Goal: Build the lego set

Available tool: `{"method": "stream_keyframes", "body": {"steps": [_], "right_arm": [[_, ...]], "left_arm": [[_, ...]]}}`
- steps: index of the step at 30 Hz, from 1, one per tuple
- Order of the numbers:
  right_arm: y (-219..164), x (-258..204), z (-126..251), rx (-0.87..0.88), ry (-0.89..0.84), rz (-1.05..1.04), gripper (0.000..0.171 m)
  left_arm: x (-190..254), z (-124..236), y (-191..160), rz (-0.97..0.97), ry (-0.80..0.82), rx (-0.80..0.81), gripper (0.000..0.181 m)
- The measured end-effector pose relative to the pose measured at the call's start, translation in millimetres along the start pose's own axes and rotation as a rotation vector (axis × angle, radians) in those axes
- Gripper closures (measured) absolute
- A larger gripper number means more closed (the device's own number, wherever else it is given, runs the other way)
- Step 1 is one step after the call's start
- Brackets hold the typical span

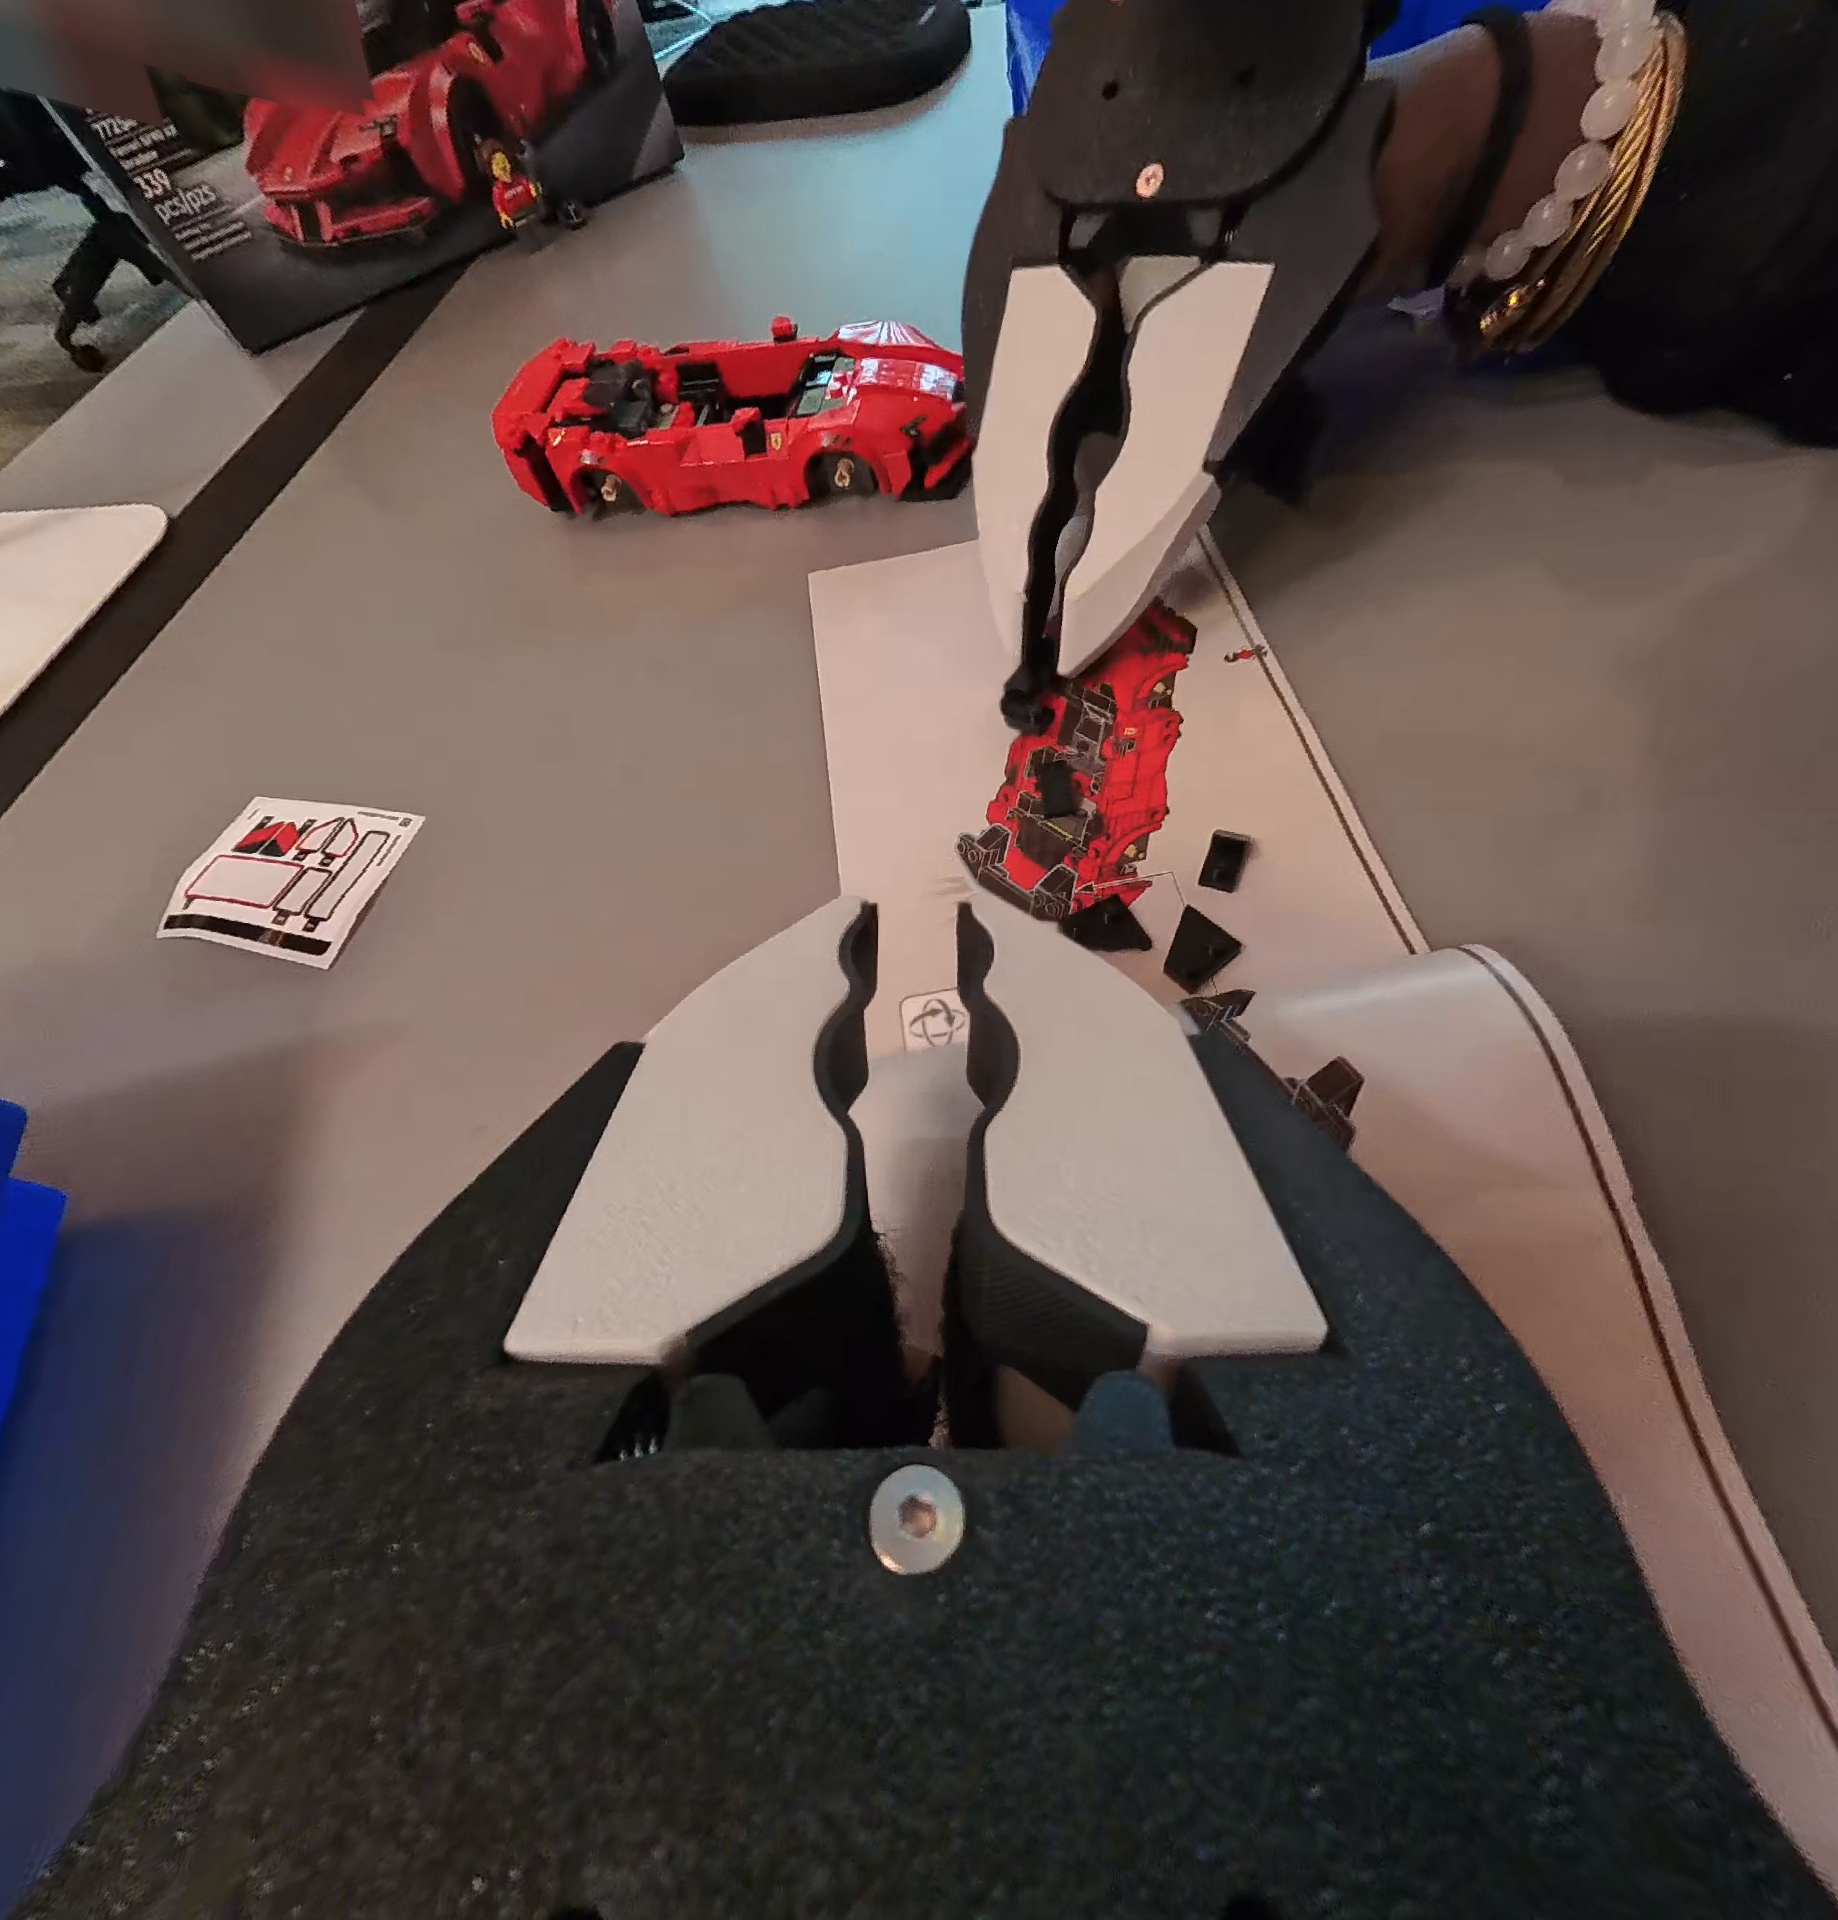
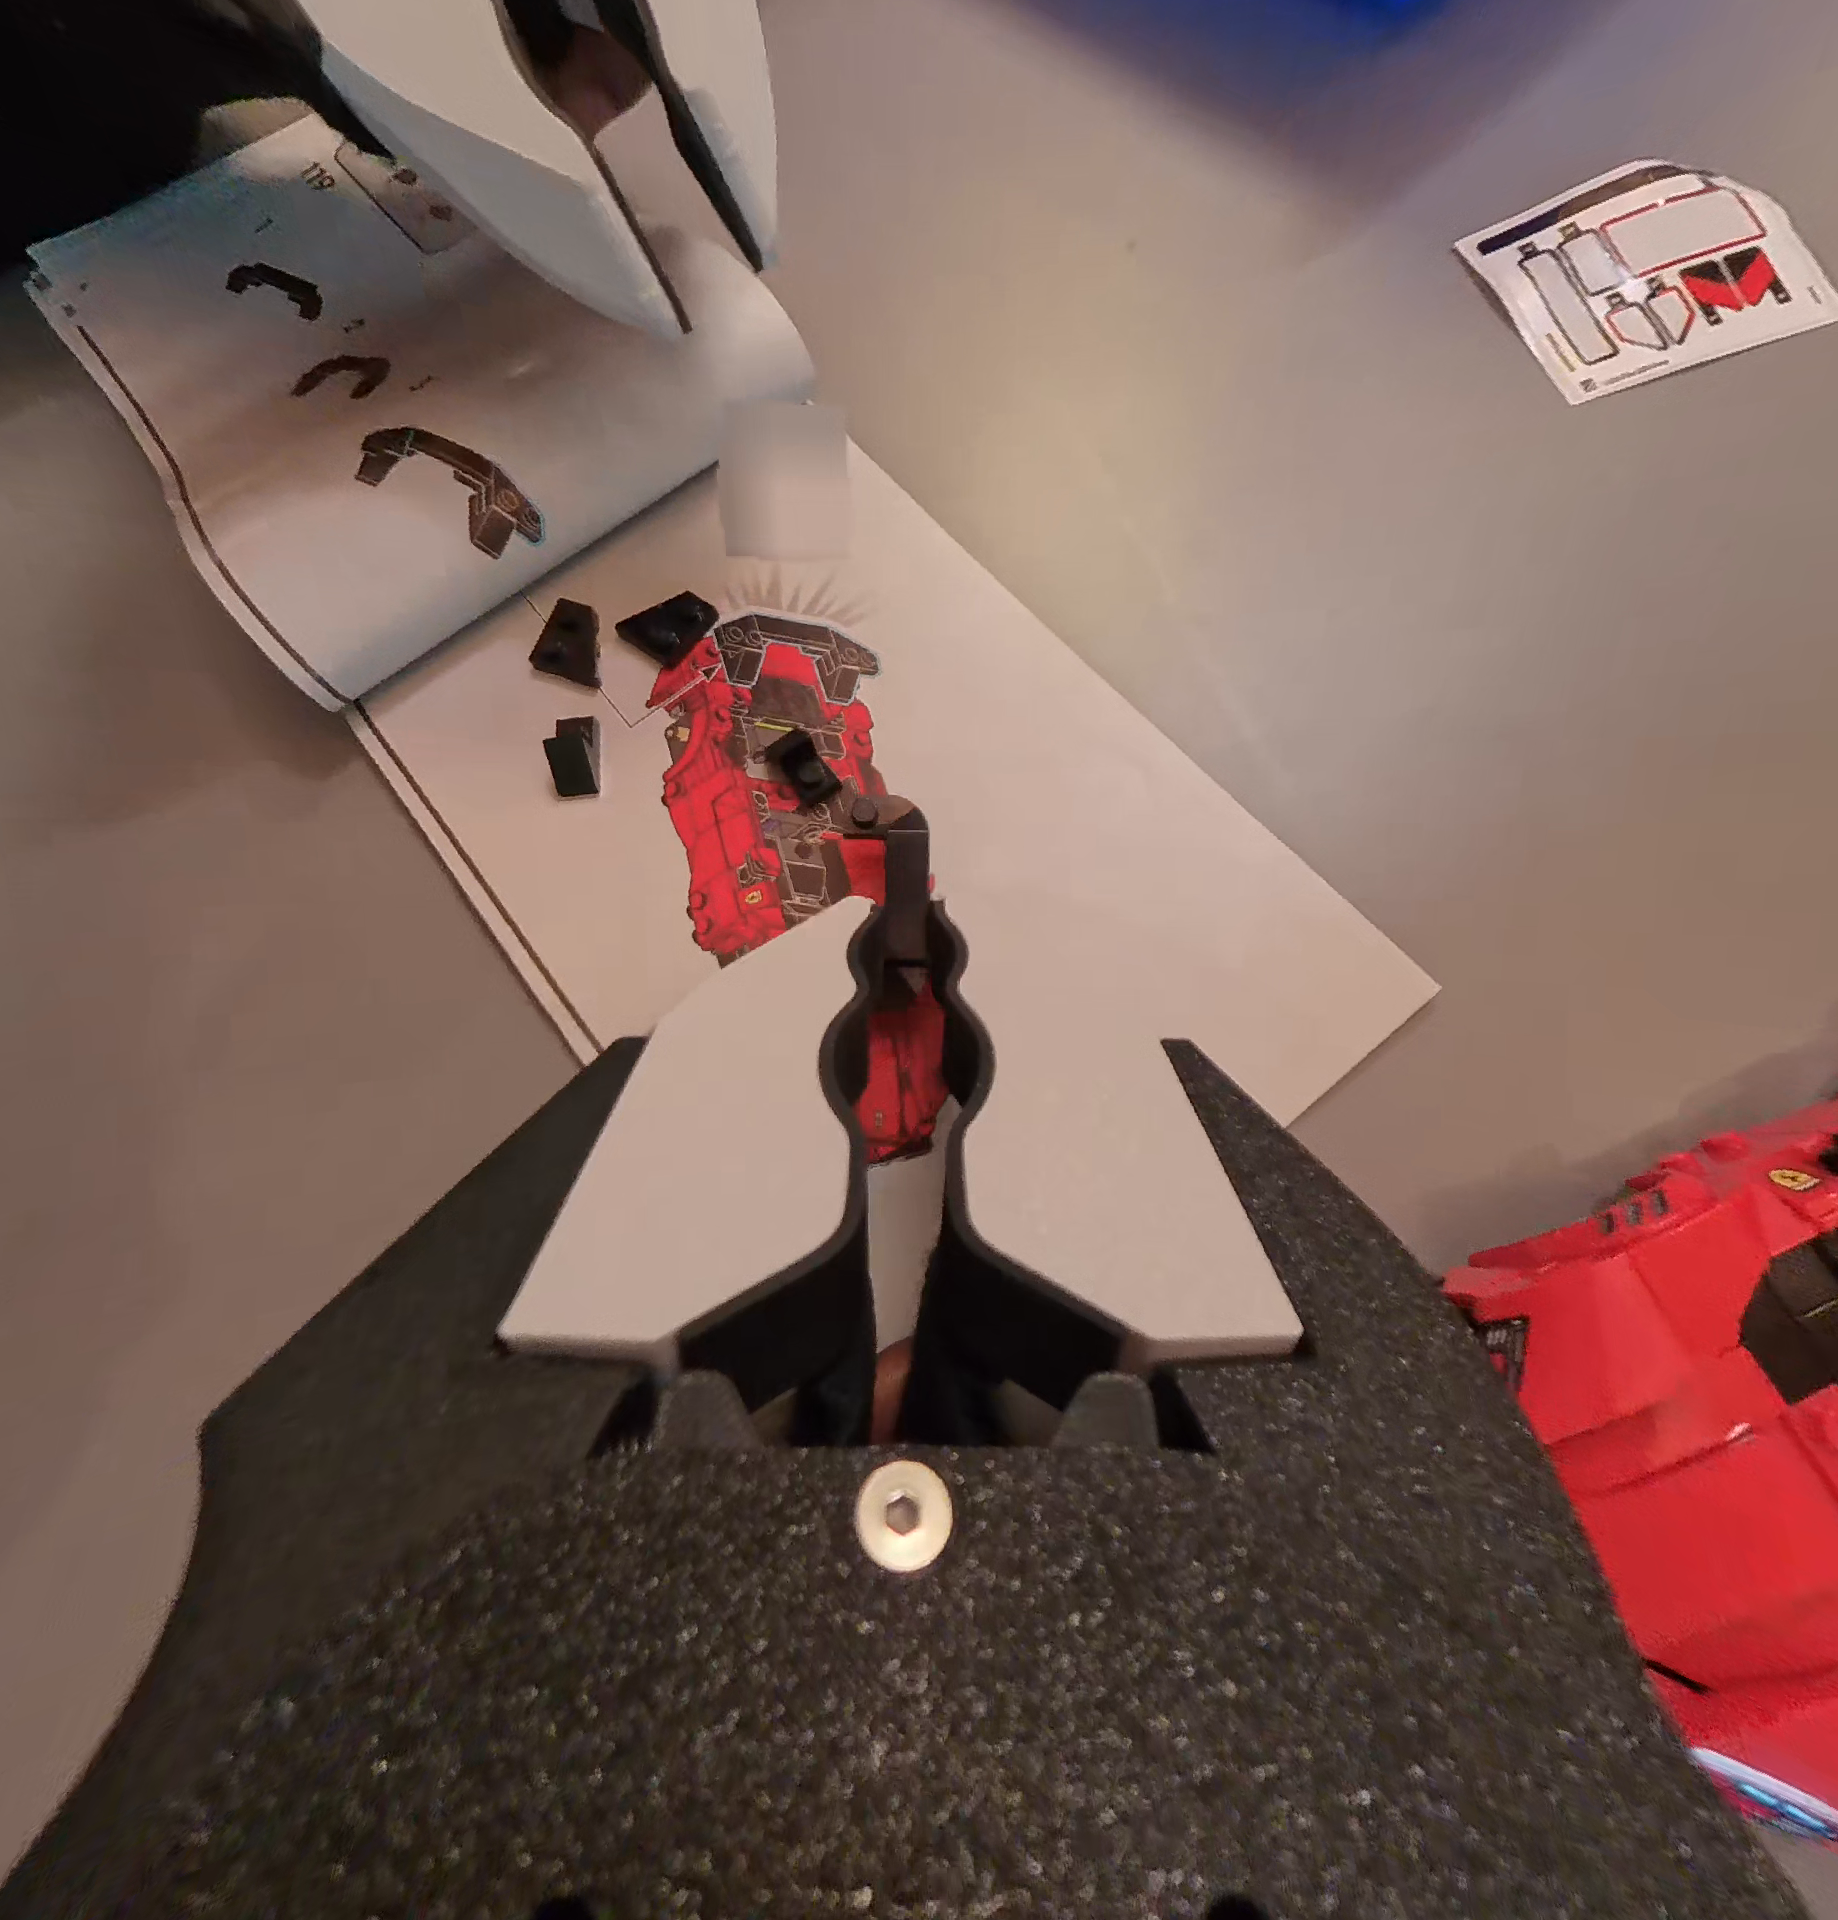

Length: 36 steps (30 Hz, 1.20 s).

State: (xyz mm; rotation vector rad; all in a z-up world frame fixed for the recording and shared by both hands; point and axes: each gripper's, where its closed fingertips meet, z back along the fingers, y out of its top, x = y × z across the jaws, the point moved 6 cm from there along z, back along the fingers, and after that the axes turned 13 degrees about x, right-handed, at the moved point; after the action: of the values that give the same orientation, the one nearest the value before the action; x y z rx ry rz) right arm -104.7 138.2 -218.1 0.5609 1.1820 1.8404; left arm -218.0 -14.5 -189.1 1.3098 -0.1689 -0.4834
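Observation:
My right gripper point(image 2: 899, 920) is shut on a long black lego piece point(image 2: 910, 862) and holds it just above the open instruction booklet point(image 2: 1102, 883). In the left wrist view it point(image 1: 1045, 673) points down at the booklet point(image 1: 894, 727) with the black piece point(image 1: 1027, 709) at its tips. My left gripper point(image 1: 913, 916) is slightly open and empty, low over the booklet's near edge. The partly built red lego car point(image 1: 728, 426) stands on the grey table beyond the booklet. Several small black pieces point(image 1: 1224, 860) point(image 2: 565, 644) lie loose on the page.
A sticker sheet point(image 1: 291, 883) lies on the table left of the booklet. The lego box point(image 1: 375, 156) stands at the far left. The car point(image 2: 1673, 1403) is close to the right of my right gripper. A white tray corner point(image 1: 42, 592) is at the left edge. The gap from one gripper's tips to the other's is roughly 11 cm.

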Motion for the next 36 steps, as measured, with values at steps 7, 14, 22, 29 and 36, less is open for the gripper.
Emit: {"method": "stream_keyframes", "body": {"steps": [7, 14, 22, 29, 36], "right_arm": [[-2, -2, -1, -0.014, 0.004, -0.017, 0.164], [-1, -4, -5, 0.007, -0.028, 0.009, 0.164], [8, -19, -6, 0.004, -0.221, -0.200, 0.164], [17, -24, -1, 0.246, -0.082, -0.622, 0.163], [35, -23, 24, 0.617, 0.241, -1.017, 0.163]], "left_arm": [[1, -2, -5, -0.010, -0.005, -0.015, 0.168], [3, -4, -6, -0.018, -0.018, -0.005, 0.168], [4, -6, -4, 0.004, -0.051, -0.053, 0.168], [14, -28, 7, 0.142, -0.264, -0.168, 0.164], [16, -51, 0, 0.099, -0.310, -0.297, 0.170]]}}
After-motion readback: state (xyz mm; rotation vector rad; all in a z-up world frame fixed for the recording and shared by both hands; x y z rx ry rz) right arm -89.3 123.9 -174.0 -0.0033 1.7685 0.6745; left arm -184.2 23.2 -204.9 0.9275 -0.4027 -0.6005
